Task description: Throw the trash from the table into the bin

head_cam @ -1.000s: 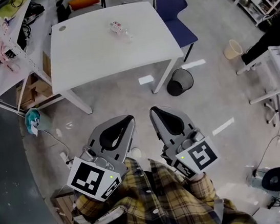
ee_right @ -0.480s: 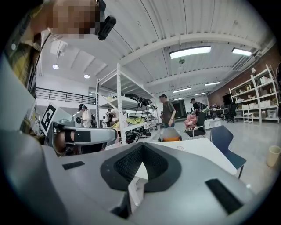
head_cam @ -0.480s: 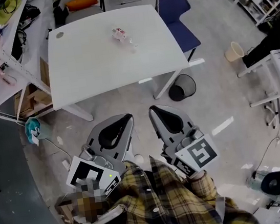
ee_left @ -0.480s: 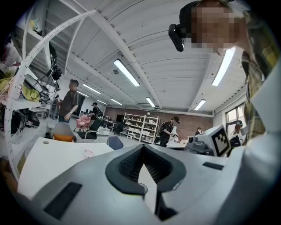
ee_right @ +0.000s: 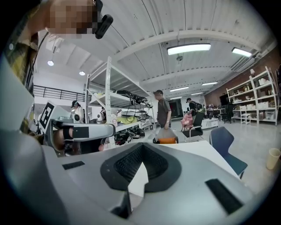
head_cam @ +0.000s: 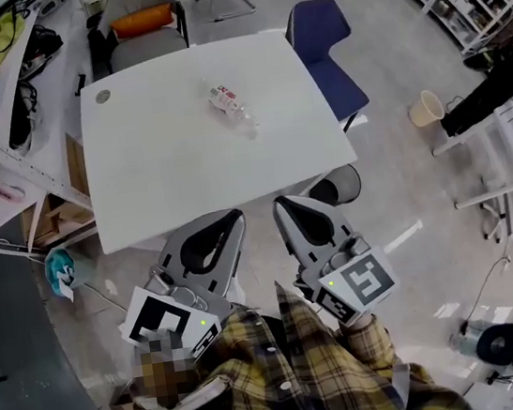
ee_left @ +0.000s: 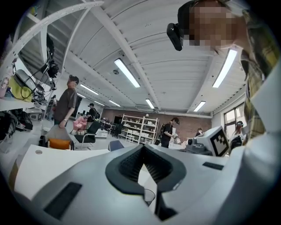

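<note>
Both claws clenched on nothing: left gripper point(head_cam: 227, 222) & right gripper point(head_cam: 287, 206) are held side by side, tips toward the table's near edge, prob. carried closed b/c nothing's in reach yet. The trash, a clear plastic bottle point(head_cam: 228, 105) w/ red-white label, lies on its side on the table point(head_cam: 156, 166), well ahead of both tips, so the pick looks not yet begun. The bin point(head_cam: 340, 182) sits on the floor just ahead-right of the right claw, handy for the drop, but the table corner & claw cover most of it. In the left gripper view only a sliver of its mesh shows below the pads. Can't pick out the bottle in either gripper view.
</note>
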The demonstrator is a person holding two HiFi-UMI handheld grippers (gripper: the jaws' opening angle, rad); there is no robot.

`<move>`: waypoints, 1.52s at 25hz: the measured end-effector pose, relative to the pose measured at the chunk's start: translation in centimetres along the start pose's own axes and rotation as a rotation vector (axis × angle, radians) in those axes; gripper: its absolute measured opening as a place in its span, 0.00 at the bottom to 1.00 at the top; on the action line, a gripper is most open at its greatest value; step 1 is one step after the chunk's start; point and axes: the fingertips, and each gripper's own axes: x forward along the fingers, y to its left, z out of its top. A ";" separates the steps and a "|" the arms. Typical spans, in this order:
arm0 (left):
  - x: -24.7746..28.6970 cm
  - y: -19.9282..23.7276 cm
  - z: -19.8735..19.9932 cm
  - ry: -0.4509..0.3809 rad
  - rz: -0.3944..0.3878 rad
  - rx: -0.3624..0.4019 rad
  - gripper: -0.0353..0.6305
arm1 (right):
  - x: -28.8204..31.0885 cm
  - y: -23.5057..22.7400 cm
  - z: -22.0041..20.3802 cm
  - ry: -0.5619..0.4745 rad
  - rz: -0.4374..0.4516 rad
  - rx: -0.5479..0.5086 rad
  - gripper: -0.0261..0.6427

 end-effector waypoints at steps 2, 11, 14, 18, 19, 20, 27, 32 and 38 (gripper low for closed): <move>0.7 1.0 0.3 0.006 -0.015 -0.004 0.06 | 1.2 -0.4 0.1 0.009 -0.009 0.009 0.04; 2.4 4.1 0.4 0.041 -0.051 -0.026 0.06 | 4.4 -2.8 0.3 0.023 -0.072 0.048 0.04; 3.5 4.9 0.3 0.042 -0.049 -0.035 0.06 | 5.0 -4.2 -0.1 0.054 -0.087 0.035 0.04; 5.3 6.2 0.1 0.040 -0.025 -0.046 0.06 | 6.6 -6.3 -0.3 0.064 -0.066 0.032 0.04; 5.8 6.6 0.0 0.040 -0.014 -0.049 0.06 | 7.1 -6.8 -0.2 0.060 -0.055 0.036 0.04; 6.3 6.9 -0.1 0.041 -0.003 -0.051 0.06 | 7.6 -7.3 -0.1 0.059 -0.043 0.036 0.04; 12.1 9.5 0.2 0.039 0.076 -0.059 0.06 | 11.3 -13.5 0.8 0.080 0.011 0.030 0.04; 16.9 11.2 1.2 0.024 0.156 -0.040 0.06 | 13.9 -18.2 2.2 0.072 0.094 0.005 0.04; 21.4 12.0 2.4 0.004 0.257 -0.039 0.06 | 15.9 -22.1 3.4 0.092 0.207 -0.009 0.04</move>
